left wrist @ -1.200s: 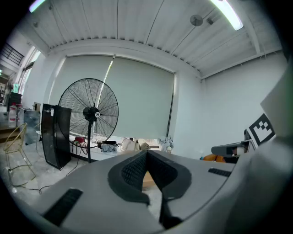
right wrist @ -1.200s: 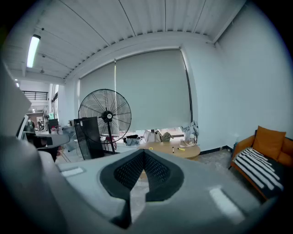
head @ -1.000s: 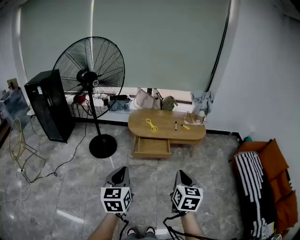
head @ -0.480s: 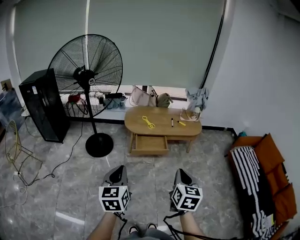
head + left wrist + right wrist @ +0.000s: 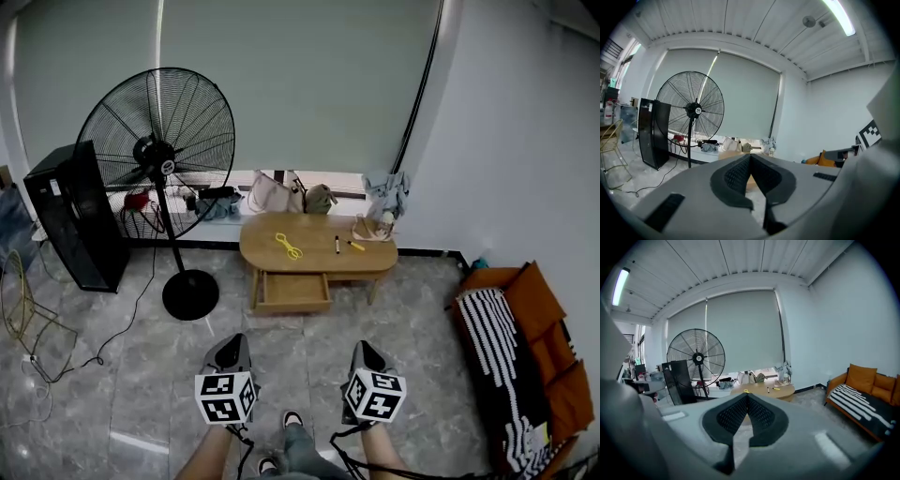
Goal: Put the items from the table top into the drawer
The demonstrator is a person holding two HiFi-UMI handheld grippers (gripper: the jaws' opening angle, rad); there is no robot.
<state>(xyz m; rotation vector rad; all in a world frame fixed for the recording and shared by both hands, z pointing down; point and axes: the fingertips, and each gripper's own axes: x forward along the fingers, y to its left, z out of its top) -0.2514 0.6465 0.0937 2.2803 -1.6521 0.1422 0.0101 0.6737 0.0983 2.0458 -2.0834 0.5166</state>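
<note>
A low oval wooden table (image 5: pixel 314 255) stands across the room by the window, its drawer (image 5: pixel 293 292) pulled open at the front. On its top lie a yellow looped cord (image 5: pixel 286 245), a dark marker (image 5: pixel 337 245) and a small yellow item (image 5: pixel 356 247). Both grippers are held low, far short of the table, and point toward it. My left gripper (image 5: pixel 234 349) has its jaws together with nothing between them, and so does my right gripper (image 5: pixel 365 353). The table also shows small in the right gripper view (image 5: pixel 764 391).
A large black standing fan (image 5: pixel 161 145) stands left of the table, with a black tower unit (image 5: pixel 70 216) further left. Bags and clutter (image 5: pixel 277 195) line the window sill. An orange sofa with a striped cloth (image 5: pixel 516 356) sits on the right. Cables (image 5: pixel 33 337) trail over the tiled floor.
The view has shifted: the table, fan and tower now sit further left and a little higher in the head view. A shoe and trouser leg now show between the grippers at the bottom.
</note>
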